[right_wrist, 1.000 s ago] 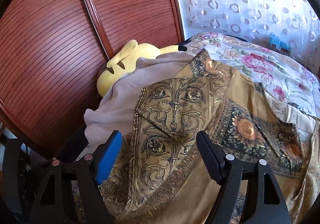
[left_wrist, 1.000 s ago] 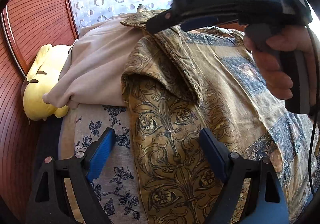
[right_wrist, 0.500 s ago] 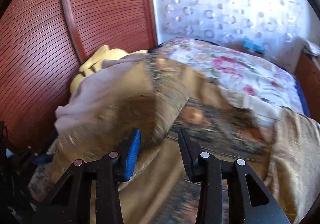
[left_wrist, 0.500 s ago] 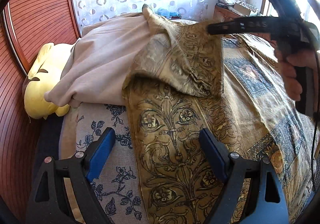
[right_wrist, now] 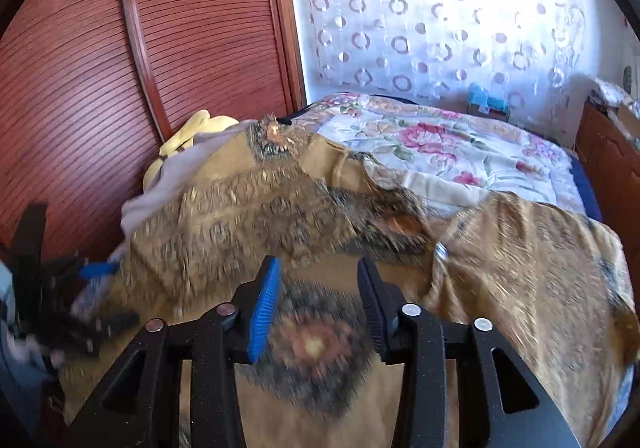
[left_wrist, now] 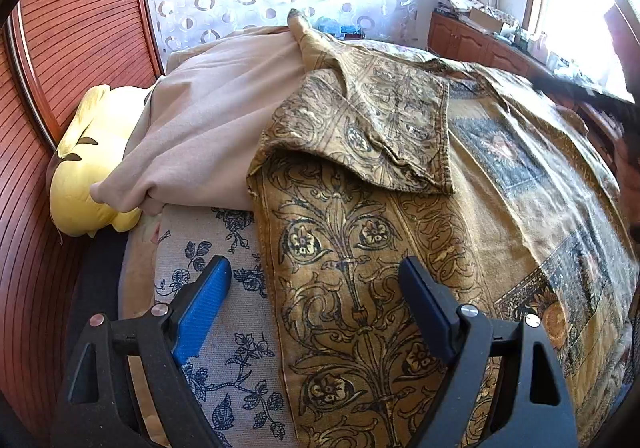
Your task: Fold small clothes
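The gold patterned cloth (left_wrist: 360, 288) lies spread across the bed (right_wrist: 460, 144), with one corner flap (left_wrist: 380, 128) folded back on top of it. A plain beige cloth (left_wrist: 208, 136) sits bunched up just beside it, touching its far edge. A yellow soft toy (left_wrist: 84, 168) peeks out from under the beige cloth, next to the red wooden door (left_wrist: 72, 28). Your left gripper (left_wrist: 316, 300) hangs over the near edge of the gold cloth with its fingers spread wide, grasping nothing. Your right gripper (right_wrist: 316, 304) is over the middle of the gold cloth, and its picture is blurry. Its fingers have just been opening a little, they stand partly apart, and nothing is pinched between them
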The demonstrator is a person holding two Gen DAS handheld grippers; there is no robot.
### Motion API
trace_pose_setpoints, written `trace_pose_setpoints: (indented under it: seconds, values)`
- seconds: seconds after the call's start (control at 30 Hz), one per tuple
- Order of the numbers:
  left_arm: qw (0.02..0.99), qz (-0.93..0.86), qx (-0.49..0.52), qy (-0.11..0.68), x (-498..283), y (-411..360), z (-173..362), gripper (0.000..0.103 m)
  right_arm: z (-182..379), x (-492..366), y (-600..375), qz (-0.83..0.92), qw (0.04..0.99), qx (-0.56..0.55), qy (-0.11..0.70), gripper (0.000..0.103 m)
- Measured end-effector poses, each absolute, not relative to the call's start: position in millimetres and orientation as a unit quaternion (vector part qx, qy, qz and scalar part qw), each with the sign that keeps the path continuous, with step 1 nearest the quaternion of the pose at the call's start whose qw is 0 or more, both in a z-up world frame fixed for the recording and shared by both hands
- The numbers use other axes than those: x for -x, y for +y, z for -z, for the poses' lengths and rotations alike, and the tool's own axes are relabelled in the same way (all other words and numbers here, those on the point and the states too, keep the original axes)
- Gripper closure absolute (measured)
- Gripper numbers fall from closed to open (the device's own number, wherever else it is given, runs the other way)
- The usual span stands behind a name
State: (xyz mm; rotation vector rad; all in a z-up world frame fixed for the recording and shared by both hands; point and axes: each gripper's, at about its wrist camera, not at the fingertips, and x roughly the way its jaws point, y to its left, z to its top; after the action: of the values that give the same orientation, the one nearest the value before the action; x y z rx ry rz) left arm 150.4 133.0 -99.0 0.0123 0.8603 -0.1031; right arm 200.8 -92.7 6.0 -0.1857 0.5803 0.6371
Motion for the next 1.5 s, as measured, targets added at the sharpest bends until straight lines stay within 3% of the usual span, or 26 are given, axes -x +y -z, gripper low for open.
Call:
trace_pose_setpoints:
  seconds: [0.2,0.27,0.37,0.53,0.63,0.67,0.73,1.03,1.1,1.2,1.23,1.27,1.33,1.37,1.43,1.5]
  values:
    - [0.922,0.05,0.002,0.384,-151,139,77,0.03,15,-166,-135,-0.288,0.902,0.13,0.293,0.056]
    - [0.927,0.048,-0.009,0.373,-156,137,67,0.04,23,-159,-146,-0.277,0.902,0.136,0.302,0.055]
    - [0.924,0.047,-0.022,0.379,-173,137,64,0.052,31,-155,-163,-0.264,0.902,0.134,0.313,0.054]
    - [0.918,0.033,-0.025,0.395,-193,143,70,0.063,44,-167,-172,-0.245,0.895,0.135,0.348,0.053]
    - [0.916,0.038,-0.028,0.399,-193,141,73,0.073,42,-175,-169,-0.248,0.894,0.135,0.348,0.048]
    - [0.916,0.041,-0.028,0.397,-192,141,73,0.085,42,-176,-169,-0.249,0.894,0.135,0.348,0.046]
    - [0.92,0.045,-0.029,0.389,-185,139,70,0.094,41,-175,-166,-0.25,0.893,0.139,0.348,0.043]
    - [0.932,0.041,-0.03,0.359,-155,127,46,0.095,48,-186,-171,-0.245,0.895,0.136,0.348,0.038]
    - [0.931,0.033,-0.04,0.36,-154,123,43,0.095,48,-186,-170,-0.245,0.895,0.135,0.349,0.037]
    - [0.934,0.035,-0.05,0.351,-153,119,36,0.083,49,-187,-170,-0.245,0.895,0.135,0.349,0.037]
    - [0.936,0.041,-0.051,0.346,-152,116,32,0.076,49,-187,-170,-0.245,0.895,0.135,0.349,0.037]
    - [0.937,0.046,-0.051,0.343,-151,114,30,0.063,49,-187,-170,-0.244,0.895,0.135,0.349,0.036]
    - [0.94,0.058,-0.047,0.333,-148,108,23,0.051,49,-187,-170,-0.244,0.895,0.135,0.349,0.036]
    - [0.941,0.063,-0.042,0.329,-147,105,20,0.036,49,-187,-170,-0.244,0.895,0.135,0.349,0.036]
    - [0.946,0.072,-0.027,0.314,-144,99,13,0.016,49,-187,-170,-0.244,0.895,0.135,0.349,0.036]
    - [0.949,0.084,-0.021,0.303,-142,92,10,0.015,49,-187,-170,-0.244,0.895,0.135,0.349,0.036]
